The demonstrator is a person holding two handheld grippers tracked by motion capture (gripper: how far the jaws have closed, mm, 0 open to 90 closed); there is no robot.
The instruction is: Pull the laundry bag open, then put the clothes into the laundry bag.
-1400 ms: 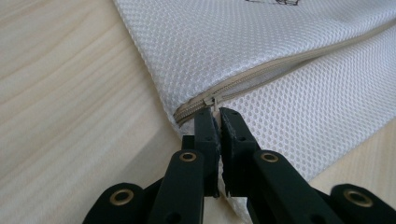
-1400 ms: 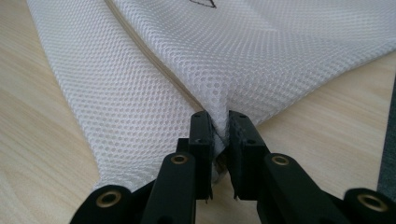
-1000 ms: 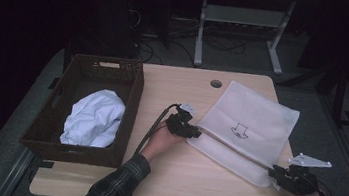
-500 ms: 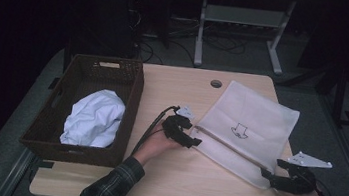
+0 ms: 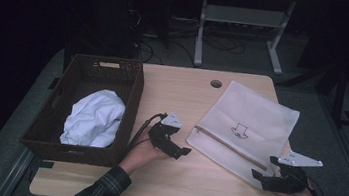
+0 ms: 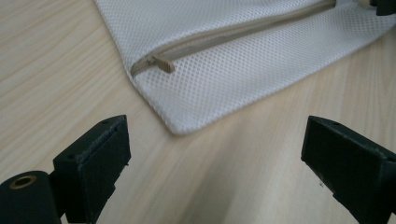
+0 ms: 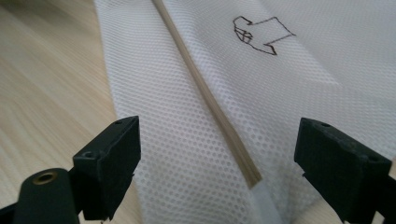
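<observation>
A white mesh bag (image 5: 247, 127) with a beige zipper lies flat on the right half of the wooden table (image 5: 183, 94). My left gripper (image 5: 180, 151) sits just left of the bag's near corner. Its jaws have just been opening and stand open over bare wood. In the left gripper view (image 6: 215, 158) the zipper pull (image 6: 163, 65) lies ahead, apart from the jaws. My right gripper (image 5: 259, 179) is at the bag's near right end. Its jaws have also just been opening and stand open in the right gripper view (image 7: 217, 158). The zipper's end (image 7: 233, 144) lies between them, unpressed.
A dark wicker basket (image 5: 134, 103) stands at the table's left, holding a crumpled white cloth (image 5: 94, 118). A round cable hole (image 5: 216, 83) is near the far edge. Beyond the table are a metal stand and cables on a dark floor.
Both grippers have opened their jaws. The left gripper has drawn back from the bag's corner toward the person and slightly left. The right gripper has stayed about where it was.
</observation>
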